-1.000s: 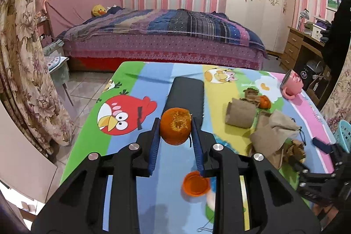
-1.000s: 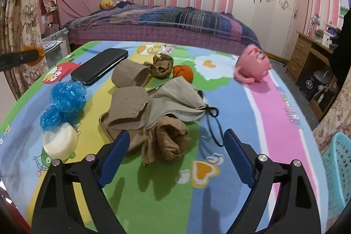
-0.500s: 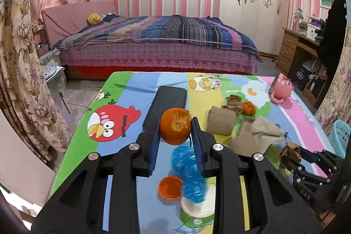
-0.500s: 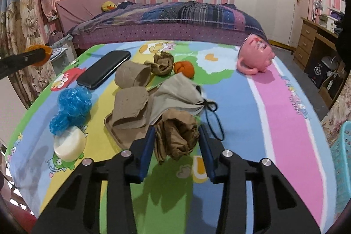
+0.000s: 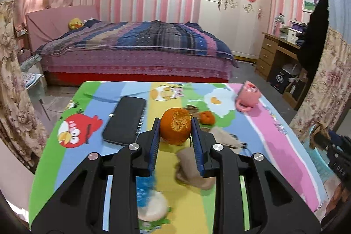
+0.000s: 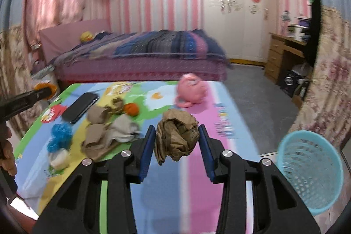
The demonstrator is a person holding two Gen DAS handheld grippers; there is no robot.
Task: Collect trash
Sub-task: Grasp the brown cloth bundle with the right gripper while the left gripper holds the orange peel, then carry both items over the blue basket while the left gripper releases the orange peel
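Both grippers carry trash: the left gripper (image 5: 175, 131) clamps an orange peel (image 5: 175, 129), the right gripper (image 6: 177, 142) crumpled brown paper (image 6: 176, 137). Next, I think, each load must go over the blue basket (image 6: 307, 170) and be released.

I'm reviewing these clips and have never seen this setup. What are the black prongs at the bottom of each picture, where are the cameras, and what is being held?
The prongs are hand-held two-finger grippers; each carries a camera looking along its fingers. The left gripper is clamped on an orange peel. The right gripper is clamped on a crumpled brown paper wad, near a blue basket beside the table. On the cartoon tablecloth lie a black phone, a pink mug, a small orange, brown paper scraps and blue plastic.
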